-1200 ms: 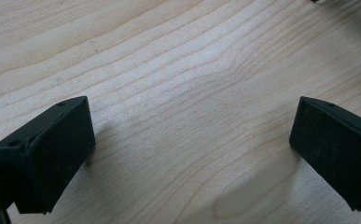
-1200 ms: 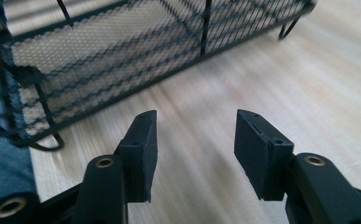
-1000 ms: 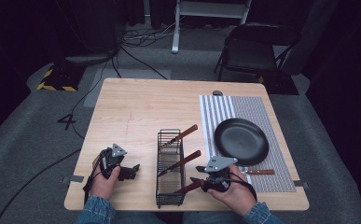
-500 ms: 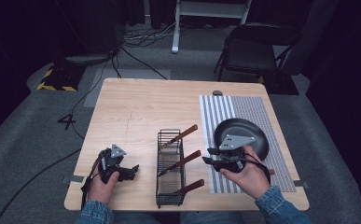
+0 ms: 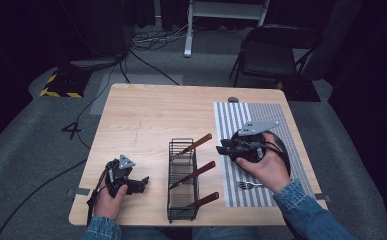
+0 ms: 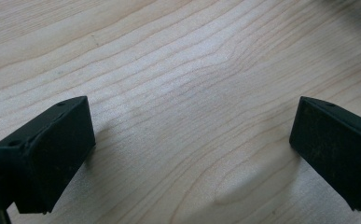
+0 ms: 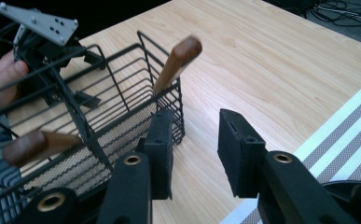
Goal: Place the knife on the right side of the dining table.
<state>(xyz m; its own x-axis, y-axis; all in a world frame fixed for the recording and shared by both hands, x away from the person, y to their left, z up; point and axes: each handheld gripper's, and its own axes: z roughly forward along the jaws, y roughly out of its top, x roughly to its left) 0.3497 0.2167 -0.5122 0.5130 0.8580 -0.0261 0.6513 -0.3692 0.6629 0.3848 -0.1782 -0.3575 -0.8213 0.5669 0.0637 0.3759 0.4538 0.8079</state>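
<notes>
My right gripper (image 5: 223, 148) hangs above the black pan (image 5: 283, 156) on the striped mat (image 5: 241, 117), pointing left toward the wire basket (image 5: 183, 216). Its jaws have just been closing, but a gap remains and nothing is between them (image 7: 194, 154). The basket (image 7: 99, 100) holds three wooden-handled utensils; the far handle (image 7: 178, 58) and a nearer handle (image 7: 31, 145) stick out. A silver fork (image 5: 248, 185) lies on the mat by my right wrist. My left gripper (image 5: 142, 184) rests on the bare table (image 6: 183, 70) with its jaws wide open (image 6: 192, 149) and nothing between them.
The wooden table (image 5: 151, 115) stretches beyond the basket. A small dark disc (image 5: 233, 99) sits at the mat's far edge. A folding chair (image 5: 276, 55) and cables stand on the floor behind the table. My left gripper (image 7: 43, 39) shows past the basket.
My right hand has risen and moved away from the basket's near end to above the pan. The fork on the mat has come into sight. My left hand has stayed put.
</notes>
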